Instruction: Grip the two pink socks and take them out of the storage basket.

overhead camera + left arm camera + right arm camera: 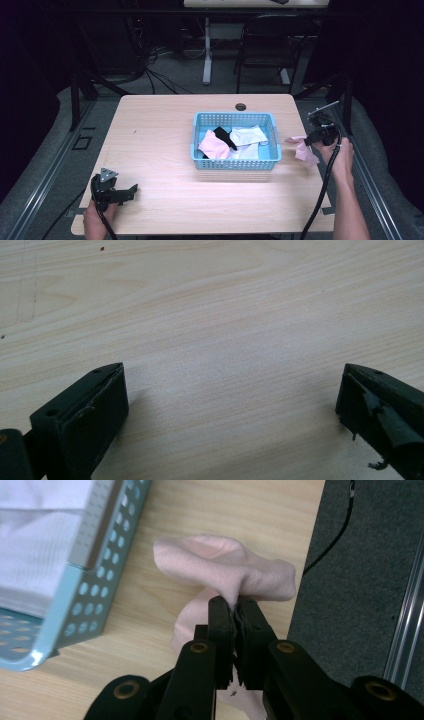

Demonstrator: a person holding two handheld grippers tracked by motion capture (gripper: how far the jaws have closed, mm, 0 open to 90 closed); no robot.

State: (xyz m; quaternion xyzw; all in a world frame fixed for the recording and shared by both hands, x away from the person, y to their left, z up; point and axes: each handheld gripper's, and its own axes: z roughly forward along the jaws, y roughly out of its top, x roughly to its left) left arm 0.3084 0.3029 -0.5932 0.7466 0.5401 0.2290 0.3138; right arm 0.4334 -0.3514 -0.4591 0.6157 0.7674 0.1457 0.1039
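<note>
Pink sock hangs pinched in our right gripper, jaws clamped on its fabric, over the table's right edge beside the blue basket. Our high view adds socks lying inside it. Our left gripper rests spread wide over bare wood.

you get an evenly lit table in the high view, bright under overhead light, while the room around it falls nearly black. the picture is soft and low in detail. a faint shadow sits just near the basket. in the left gripper view your wood grain is crisp but the jaws are dark and slightly blurred. the right gripper view is sharp, without glare.
</note>
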